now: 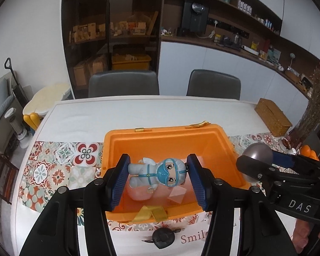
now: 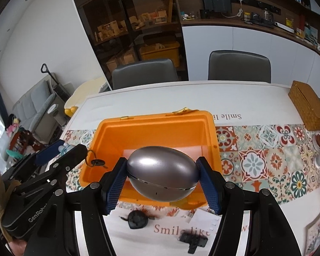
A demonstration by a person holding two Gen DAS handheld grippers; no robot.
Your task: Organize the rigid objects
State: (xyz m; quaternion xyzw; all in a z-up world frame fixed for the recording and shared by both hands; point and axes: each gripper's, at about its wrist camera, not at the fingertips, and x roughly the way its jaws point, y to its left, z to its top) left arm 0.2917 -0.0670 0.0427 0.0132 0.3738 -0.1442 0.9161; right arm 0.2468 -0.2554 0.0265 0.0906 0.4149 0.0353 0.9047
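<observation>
Here, in the left wrist view, the left gripper is clamped on a small white-and-blue plastic doll figurine in goggles and mask, held sideways, feet against one blue pad and hooded head against the other. It hangs over the open orange plastic storage bin, which sits on the patterned tablecloth. At the right edge the right gripper carries a glossy grey egg-shaped case, near the bin's right wall.

In the right wrist view, the right gripper's jaws stand partly apart, pressing the two ends of the egg-shaped case above the bin's near rim. A key on a ring dangles from the left gripper beside the bin's left wall. A black key fob and a small black device lie on the cloth in front.

The likely trouble: the smooth, rounded case could squirt out of the pads, or the two grippers could knock together over the bin, since they sit close.
</observation>
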